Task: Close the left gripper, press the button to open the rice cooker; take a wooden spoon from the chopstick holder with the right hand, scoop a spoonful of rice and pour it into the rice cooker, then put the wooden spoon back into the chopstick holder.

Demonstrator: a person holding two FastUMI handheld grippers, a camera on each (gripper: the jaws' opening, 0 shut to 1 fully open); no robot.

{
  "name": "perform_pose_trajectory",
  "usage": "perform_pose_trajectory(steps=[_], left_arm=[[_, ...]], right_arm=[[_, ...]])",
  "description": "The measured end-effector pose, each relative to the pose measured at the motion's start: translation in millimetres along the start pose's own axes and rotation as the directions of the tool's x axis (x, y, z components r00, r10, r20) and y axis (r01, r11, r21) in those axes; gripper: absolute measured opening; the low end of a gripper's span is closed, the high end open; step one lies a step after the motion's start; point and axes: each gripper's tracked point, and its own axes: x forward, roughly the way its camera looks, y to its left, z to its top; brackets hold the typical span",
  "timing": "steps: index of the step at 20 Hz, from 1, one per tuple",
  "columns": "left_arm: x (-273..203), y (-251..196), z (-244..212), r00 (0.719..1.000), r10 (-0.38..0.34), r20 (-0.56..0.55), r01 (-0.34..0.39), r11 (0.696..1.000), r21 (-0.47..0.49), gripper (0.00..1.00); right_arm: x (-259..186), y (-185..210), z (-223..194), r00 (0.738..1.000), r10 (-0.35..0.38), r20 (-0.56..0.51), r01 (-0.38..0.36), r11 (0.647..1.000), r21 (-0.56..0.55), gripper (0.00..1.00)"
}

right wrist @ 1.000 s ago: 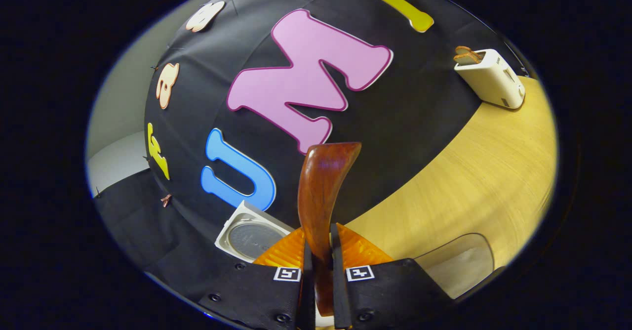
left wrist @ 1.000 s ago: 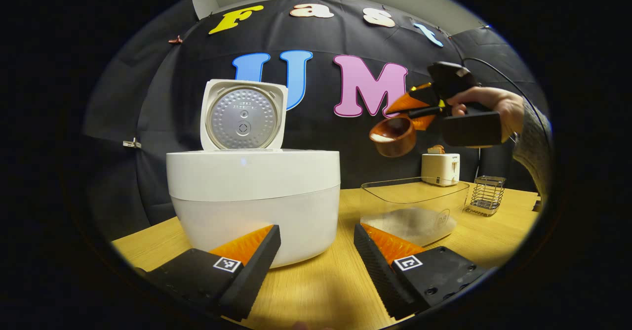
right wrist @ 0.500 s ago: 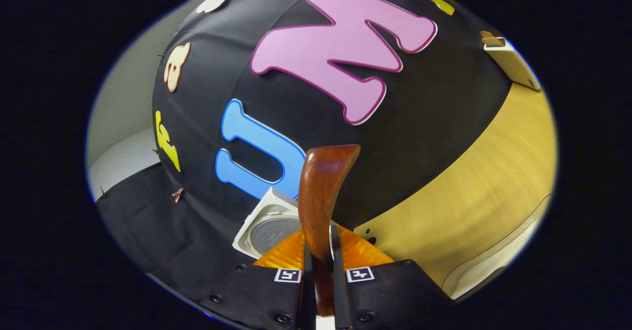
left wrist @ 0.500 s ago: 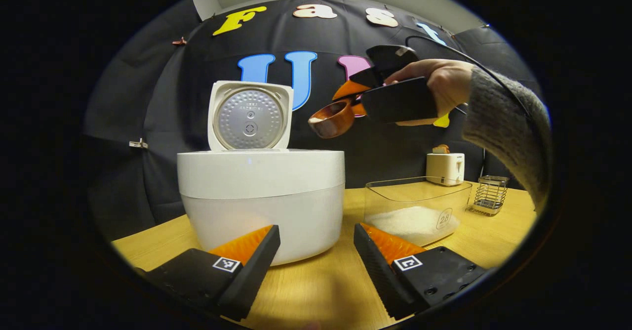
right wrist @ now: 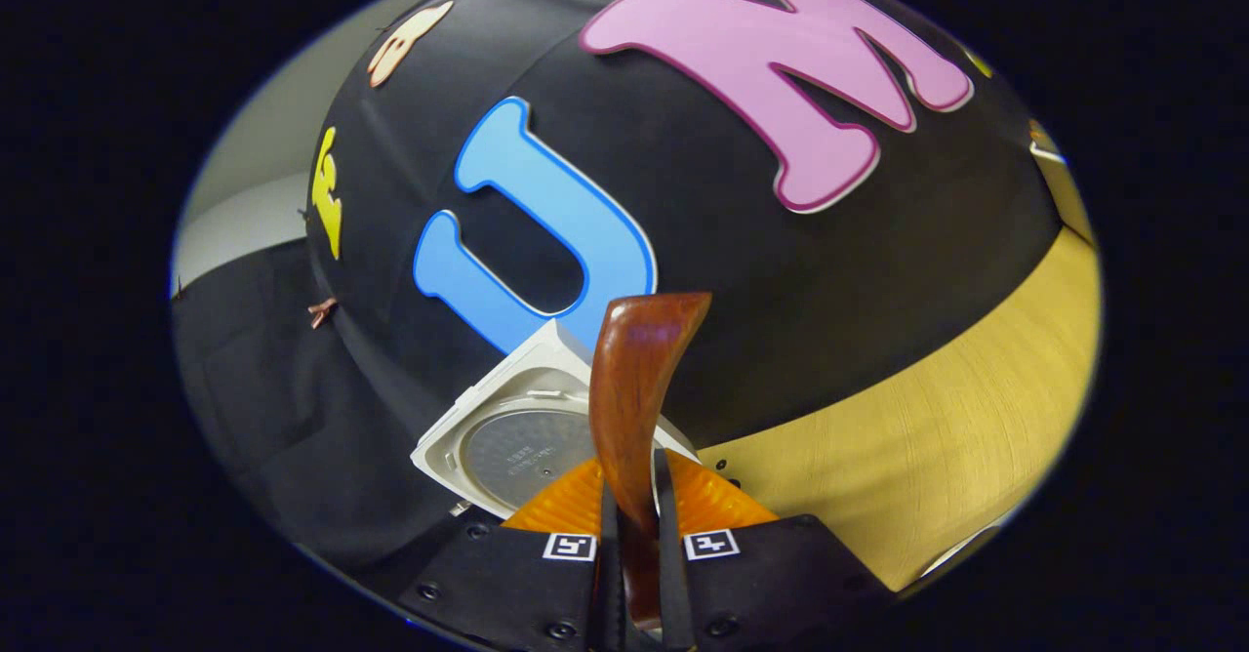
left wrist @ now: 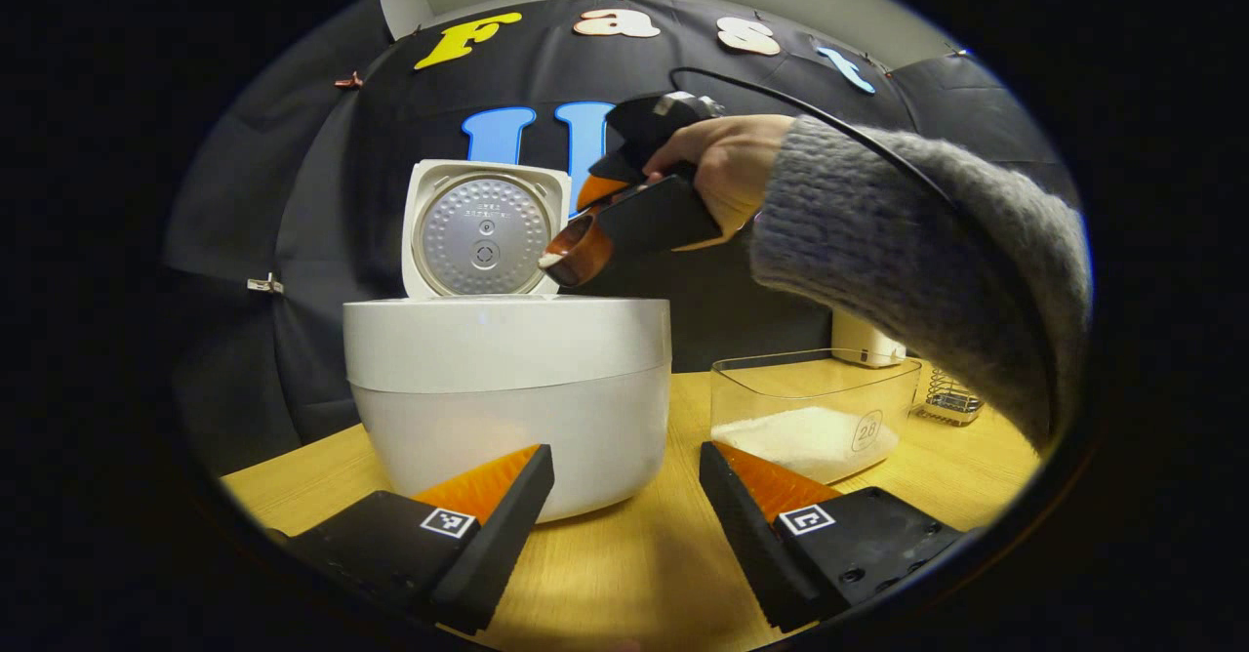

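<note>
The rice cooker (left wrist: pixel 507 388) is seen standing on the wooden table (left wrist: pixel 624 574) with its lid (left wrist: pixel 485 229) raised upright at the back, the metal inner face turned toward the left gripper view. Just above the cooker's open top, at its right side, the wooden spoon (left wrist: pixel 578 250) is held with its bowl tilted toward the lid, and white rice is seen at the bowl's lower lip. The spoon's handle is clamped between the two fingers of the right gripper (left wrist: pixel 610 208), which is carried by a hand (left wrist: pixel 727 179) in a grey knitted sleeve (left wrist: pixel 917 252). In the right gripper view the handle (right wrist: pixel 634 388) is seen rising from between the closed-in fingers of that gripper (right wrist: pixel 636 535), both pressed against it, with the cooker's lid (right wrist: pixel 517 437) just behind. In front of the cooker the left gripper (left wrist: pixel 624 496) is held low over the table, its fingers spread wide with nothing between them. To the right of the cooker a clear container (left wrist: pixel 815 408) with rice in its bottom is set on the table, and a wire chopstick holder (left wrist: pixel 945 403) is partly seen farther right, behind the sleeve
</note>
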Motion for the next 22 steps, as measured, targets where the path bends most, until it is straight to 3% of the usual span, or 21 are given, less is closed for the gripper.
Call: perform_pose_trajectory(steps=[5, 11, 16, 20, 22], left_arm=[[-0.1, -1.4, -0.2, 1.0, -0.006, 0.0, 0.006, 1.0, 0.0, 0.97], [0.1, -4.0, 0.7, 1.0, -0.023, 0.002, 0.023, 1.0, 0.0, 0.97], [0.0, -3.9, 1.0, 1.0, -0.023, 0.001, 0.023, 1.0, 0.0, 0.97], [-0.6, -3.0, 1.3, 1.0, -0.024, 0.002, 0.024, 1.0, 0.001, 0.97], [0.1, -3.2, 1.4, 1.0, -0.024, 0.001, 0.024, 1.0, 0.001, 0.97]], right_arm=[[17.4, 19.9, -24.3, 0.999, 0.009, -0.043, -0.016, 0.985, -0.174, 0.17], [24.8, 42.5, -44.0, 0.996, 0.048, -0.075, -0.076, 0.899, -0.432, 0.17], [29.2, 66.2, -60.0, 0.991, 0.066, -0.113, -0.124, 0.756, -0.643, 0.17], [30.7, 80.6, -66.5, 0.99, 0.077, -0.121, -0.141, 0.655, -0.742, 0.17], [31.0, 87.8, -73.8, 0.987, 0.079, -0.143, -0.162, 0.587, -0.793, 0.18]])
